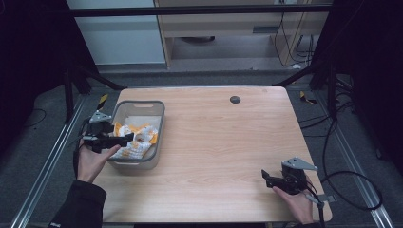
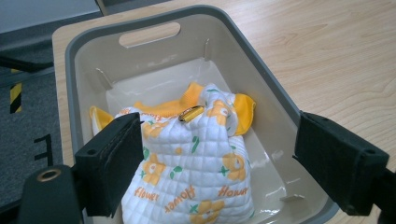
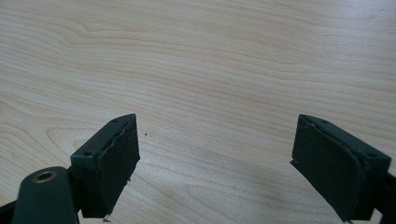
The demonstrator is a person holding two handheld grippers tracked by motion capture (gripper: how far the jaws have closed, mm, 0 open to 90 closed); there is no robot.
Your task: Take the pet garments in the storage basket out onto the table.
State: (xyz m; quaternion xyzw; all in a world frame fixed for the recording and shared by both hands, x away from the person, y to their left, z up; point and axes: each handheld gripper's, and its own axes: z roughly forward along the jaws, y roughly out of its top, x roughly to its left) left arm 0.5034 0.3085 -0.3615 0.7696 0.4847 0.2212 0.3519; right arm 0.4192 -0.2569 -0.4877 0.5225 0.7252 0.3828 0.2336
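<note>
The cloth (image 2: 196,163) lies bunched inside the bin (image 2: 261,79), directly ahead of the left tool (image 2: 219,163) and between its two jaws in the left gripper view. It is white quilted fabric printed with orange flowers and the word "Flower", with orange trim along its far edge. A small brass-coloured fastener (image 2: 191,113) sits near its top fold. The left tool's jaws stand wide apart; one is just beside the cloth's near edge, the other is over the bin's rim. Whether the first jaw touches the fabric cannot be told.

In the high view the left tool (image 1: 124,138) reaches over the bin (image 1: 159,124) from the bin's outer side, with the hand (image 1: 92,159) below it at the desk (image 1: 228,142) edge. The cloth (image 1: 138,140) fills the part of the bin nearest that tool; the far part of the bin floor is bare. A handle slot is cut in the bin's far wall.

The right tool (image 1: 267,179) is well apart from the bin, at the opposite near corner of the desk, held low over the wood. Its jaws stand wide apart in the right gripper view, with bare desk (image 3: 210,70) between and beyond them. The right tool (image 3: 215,163) grips nothing.
</note>
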